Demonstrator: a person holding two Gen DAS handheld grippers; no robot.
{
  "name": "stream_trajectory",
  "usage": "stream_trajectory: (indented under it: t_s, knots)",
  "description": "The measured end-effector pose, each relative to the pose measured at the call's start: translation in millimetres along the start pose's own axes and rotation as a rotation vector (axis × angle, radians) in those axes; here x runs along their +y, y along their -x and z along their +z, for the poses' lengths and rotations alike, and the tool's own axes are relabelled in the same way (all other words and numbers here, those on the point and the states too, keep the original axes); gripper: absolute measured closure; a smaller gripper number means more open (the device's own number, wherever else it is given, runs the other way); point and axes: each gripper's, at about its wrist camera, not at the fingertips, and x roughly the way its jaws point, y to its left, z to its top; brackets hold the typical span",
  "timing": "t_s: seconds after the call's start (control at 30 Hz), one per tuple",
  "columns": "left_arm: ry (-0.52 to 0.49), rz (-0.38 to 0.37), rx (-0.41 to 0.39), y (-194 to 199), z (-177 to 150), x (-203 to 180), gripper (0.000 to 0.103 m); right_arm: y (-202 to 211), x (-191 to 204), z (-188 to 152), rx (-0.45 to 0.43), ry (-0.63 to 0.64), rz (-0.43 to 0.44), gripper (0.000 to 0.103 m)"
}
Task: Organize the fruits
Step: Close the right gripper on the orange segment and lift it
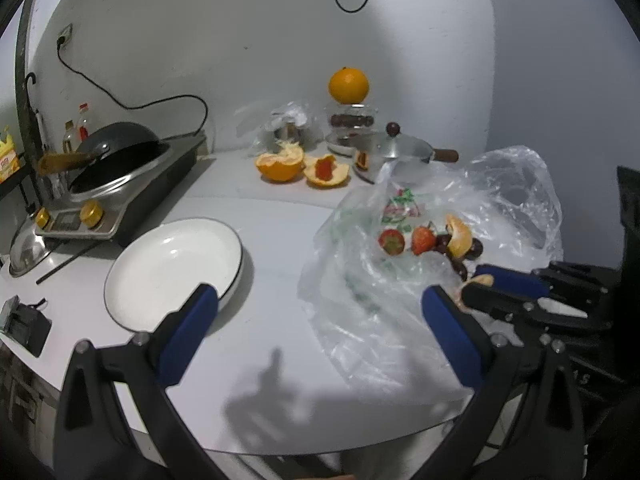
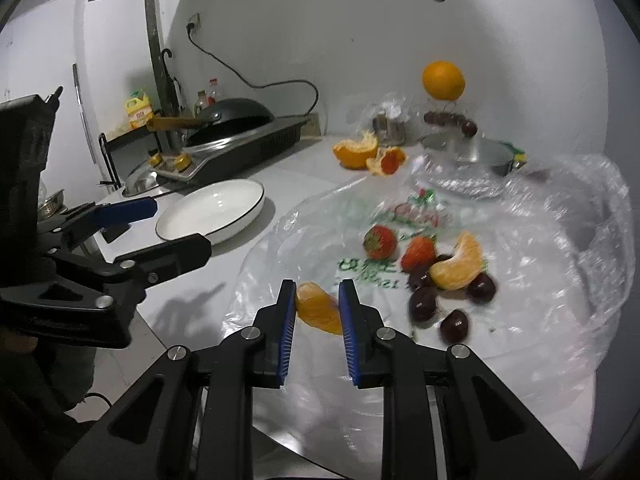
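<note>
while clamped on an orange segment (image 2: 318,308), right gripper (image 2: 318,300) hangs above plastic bag (image 2: 560,280).

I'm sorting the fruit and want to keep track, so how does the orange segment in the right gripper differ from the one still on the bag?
The held segment is pinched between the right gripper pads, off the plastic bag; the loose segment leans on the dark cherries. The held one lies away from the pile, while the loose one sits beside a strawberry. The loose one shows its full crescent; the held one is partly hidden by the pads. Both are peeled orange wedges.
</note>
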Motion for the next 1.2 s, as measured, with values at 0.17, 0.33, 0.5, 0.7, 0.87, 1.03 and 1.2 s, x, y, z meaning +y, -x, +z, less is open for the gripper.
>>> stream_trajectory:
  t_s: [0.17,0.33,0.5,0.7,0.87,1.03,1.2]
  knots:
    - [-0.011,-0.008,0.003,-3.4,7.2,-13.8,0.000,9.8,-10.2,5.2,-0.013,0.017,-0.034,0.080]
    - [-0.021,-0.015,0.005,-9.0,9.8,-25.7,0.000,3.5,-21.6,-2.4,0.023,0.025,-0.051,0.080]
    - [-0.022,-0.016,0.028,-16.0,11.5,-32.8,0.000,-12.0,-33.5,-17.8,0.073,-0.005,-0.044,0.080]
    - [-0.023,-0.013,0.046,-22.8,9.8,-34.7,0.000,-22.5,-33.1,-27.6,0.083,0.004,-0.025,0.057]
    - [-0.011,-0.006,0.046,-24.0,9.4,-31.0,0.000,-17.7,-32.8,-25.7,0.085,0.053,-0.025,0.054]
    - [0.002,-0.010,0.048,-26.4,10.0,-28.0,0.000,-12.8,-39.2,-18.9,0.105,0.094,-0.027,0.054]
    - [0.007,-0.017,0.047,-26.7,9.2,-26.6,0.000,-24.7,-34.9,-20.8,0.163,0.147,0.016,0.052]
